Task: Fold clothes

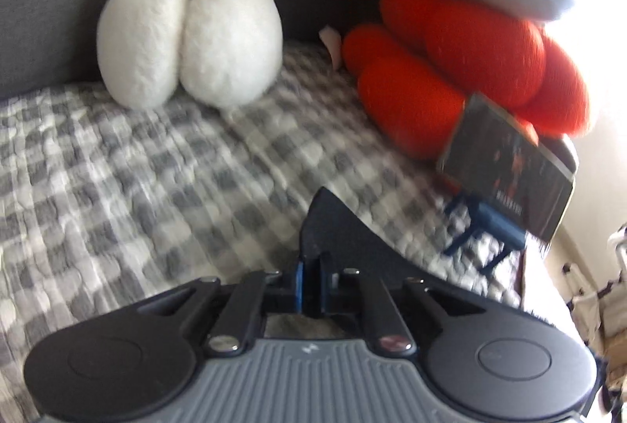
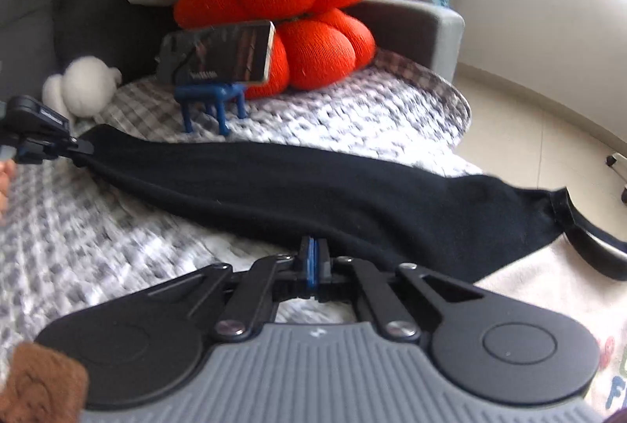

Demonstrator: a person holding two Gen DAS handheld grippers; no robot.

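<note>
Black garment stretched across checked sofa cover, pinched at two points.

Checked cover [image 2: 352, 117], sofa, far to near. Black garment [image 2: 313, 184]: long axis left-to-right, right end hanging off sofa edge. Left hand-held gripper [image 2: 78, 147]: closed on garment's far-left corner. Right hand-held gripper [image 2: 314, 246]: closed on near edge mid-length, nearer the loose right end.

A black garment [image 2: 313, 184] was stretched in a long band across a grey-and-white checked cover [image 2: 352, 125], one end raised at the left and the other end trailing off the right edge, a thin strap hanging there.
</note>
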